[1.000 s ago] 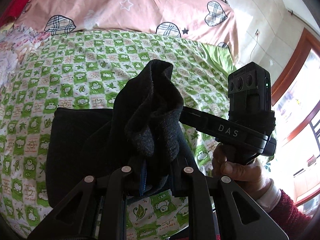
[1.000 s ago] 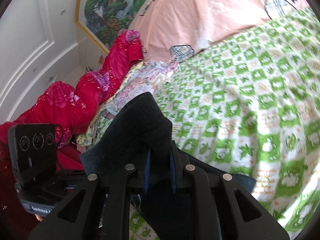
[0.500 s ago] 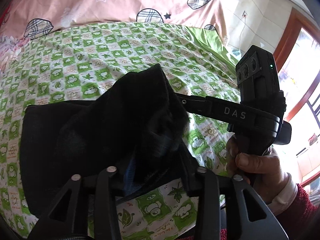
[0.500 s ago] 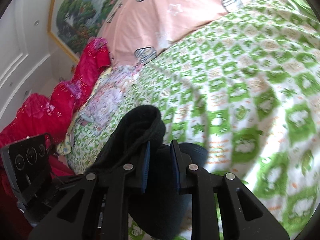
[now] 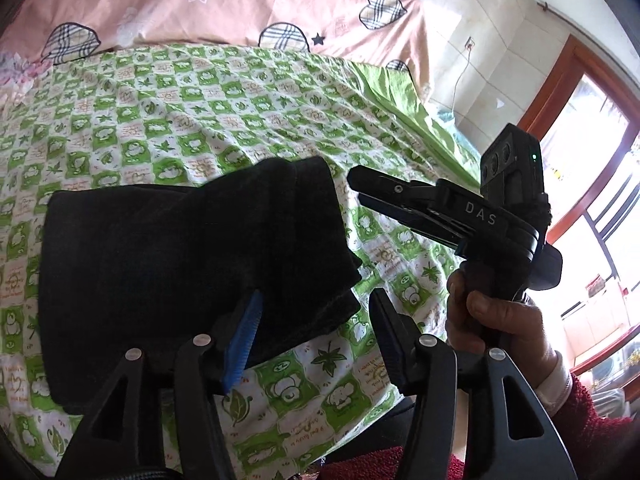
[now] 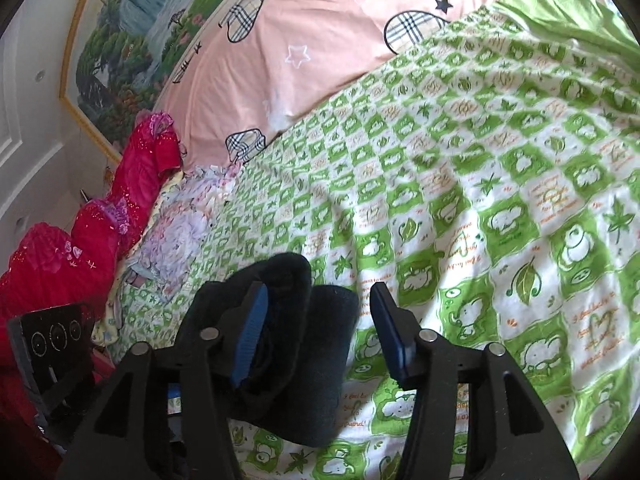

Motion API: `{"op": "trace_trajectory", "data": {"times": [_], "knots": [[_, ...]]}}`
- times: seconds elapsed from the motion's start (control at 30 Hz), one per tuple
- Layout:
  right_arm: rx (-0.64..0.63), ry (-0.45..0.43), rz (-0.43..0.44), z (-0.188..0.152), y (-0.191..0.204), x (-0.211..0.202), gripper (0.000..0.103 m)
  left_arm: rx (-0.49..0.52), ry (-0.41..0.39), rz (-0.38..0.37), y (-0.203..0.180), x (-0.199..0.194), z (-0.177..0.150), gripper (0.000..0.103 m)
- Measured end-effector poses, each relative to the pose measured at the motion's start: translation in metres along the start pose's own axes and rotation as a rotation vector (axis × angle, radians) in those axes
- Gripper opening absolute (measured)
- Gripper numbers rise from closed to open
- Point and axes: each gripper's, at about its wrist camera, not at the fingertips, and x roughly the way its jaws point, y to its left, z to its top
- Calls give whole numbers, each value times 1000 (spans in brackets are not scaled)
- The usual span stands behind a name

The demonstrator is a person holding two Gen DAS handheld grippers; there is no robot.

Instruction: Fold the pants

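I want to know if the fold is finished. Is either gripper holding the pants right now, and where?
Nothing is held. The left gripper and right gripper are both open, and the pants lie folded on the bedsheet.

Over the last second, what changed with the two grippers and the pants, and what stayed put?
Both grippers let go. The left gripper and right gripper, each shut on a lifted fold of the black pants a second ago, now stand open. The fold has come down onto the pants, which lie folded on the green checked sheet. The pink quilt and the bedding are unchanged.
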Motion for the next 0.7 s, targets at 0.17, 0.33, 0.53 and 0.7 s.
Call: {"op": "trace_trajectory", "data": {"times": [0.17,0.33,0.53,0.7], "knots": [[-60,-27,-20,6,27,-5,62,-50,-49,20,15,-24,4,61],[-159,-43,-71,7,59,-2,68,-109,-87,65,39,-43,8,64],[-266,-24,-131,2,85,10,73,-200,-116,112,75,-60,8,66],[-280,-8,-160,-3,89,20,76,-262,-131,157,102,-68,7,69]]}}
